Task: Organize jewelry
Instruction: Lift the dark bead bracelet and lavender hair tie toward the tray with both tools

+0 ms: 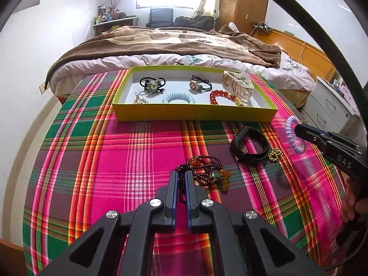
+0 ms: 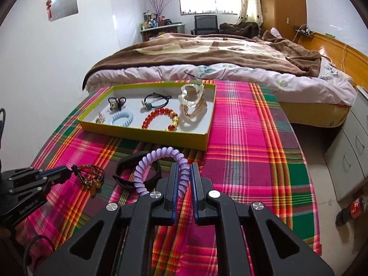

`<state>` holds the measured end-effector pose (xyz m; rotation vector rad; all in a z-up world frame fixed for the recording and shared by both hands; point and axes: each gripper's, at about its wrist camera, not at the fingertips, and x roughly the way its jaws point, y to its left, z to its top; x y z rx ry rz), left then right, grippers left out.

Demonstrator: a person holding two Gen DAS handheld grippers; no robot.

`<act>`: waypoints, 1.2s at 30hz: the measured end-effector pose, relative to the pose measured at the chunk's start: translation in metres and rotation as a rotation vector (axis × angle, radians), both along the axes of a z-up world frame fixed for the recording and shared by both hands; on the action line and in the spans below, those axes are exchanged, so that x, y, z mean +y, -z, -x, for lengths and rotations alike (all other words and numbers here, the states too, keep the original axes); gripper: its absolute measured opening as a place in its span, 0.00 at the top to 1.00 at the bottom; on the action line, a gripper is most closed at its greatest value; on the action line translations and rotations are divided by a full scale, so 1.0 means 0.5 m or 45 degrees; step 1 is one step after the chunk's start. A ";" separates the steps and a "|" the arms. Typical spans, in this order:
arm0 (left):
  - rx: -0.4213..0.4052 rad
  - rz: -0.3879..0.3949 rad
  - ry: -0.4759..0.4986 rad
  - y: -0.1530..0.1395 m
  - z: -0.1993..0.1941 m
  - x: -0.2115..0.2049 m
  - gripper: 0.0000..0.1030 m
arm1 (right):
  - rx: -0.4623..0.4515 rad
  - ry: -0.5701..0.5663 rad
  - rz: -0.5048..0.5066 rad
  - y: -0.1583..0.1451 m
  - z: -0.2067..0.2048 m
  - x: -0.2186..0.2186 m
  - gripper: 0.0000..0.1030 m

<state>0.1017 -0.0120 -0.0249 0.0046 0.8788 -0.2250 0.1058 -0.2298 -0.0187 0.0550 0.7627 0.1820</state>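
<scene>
Plaid cloth (image 1: 92,161) in pink, green and orange covers the table. Nearest in the left wrist view, the left gripper (image 1: 182,177) is clenched on a dark garnet bead bracelet (image 1: 207,170) with amber beads; most of its strands lie bunched on the cloth just beyond and right of the fingertips. The right gripper (image 2: 185,172) grips a lilac spiral hair tie (image 2: 161,158), held on edge with its loop arching up and to the left of the pads. Behind the tie, partly hidden by it, lies a black wristband (image 1: 250,145), and beside that a small gold bead cluster (image 1: 275,154), too small to make out further. Farther on sits a yellow-green tray (image 1: 195,115), long axis across the table, holding two black hair ties with charms, a blue spiral tie (image 1: 178,98), a red bead bracelet (image 1: 224,97), a clear hair claw (image 1: 238,84) and a small gold piece at the near-left corner, cut off by the tray wall. Beyond stands a bed (image 1: 161,46) with a brown blanket.
</scene>
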 end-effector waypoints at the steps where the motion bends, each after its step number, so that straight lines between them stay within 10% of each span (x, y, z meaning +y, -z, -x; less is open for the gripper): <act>1: 0.001 0.004 -0.001 -0.001 0.000 0.002 0.95 | -0.008 0.002 -0.005 -0.004 0.002 -0.002 0.90; 20: -0.162 0.011 0.063 -0.117 -0.020 -0.007 0.95 | -0.115 -0.013 -0.030 -0.080 0.004 0.014 0.90; 28: 0.021 0.009 0.066 -0.028 -0.036 0.015 0.94 | -0.090 -0.027 -0.033 -0.062 0.001 0.021 0.90; 33: 0.107 0.025 0.038 0.024 -0.049 0.018 0.60 | -0.088 -0.035 -0.030 -0.061 0.002 0.026 0.90; 36: 0.125 0.008 0.046 0.036 -0.054 0.008 0.58 | -0.091 -0.035 -0.030 -0.062 0.002 0.027 0.90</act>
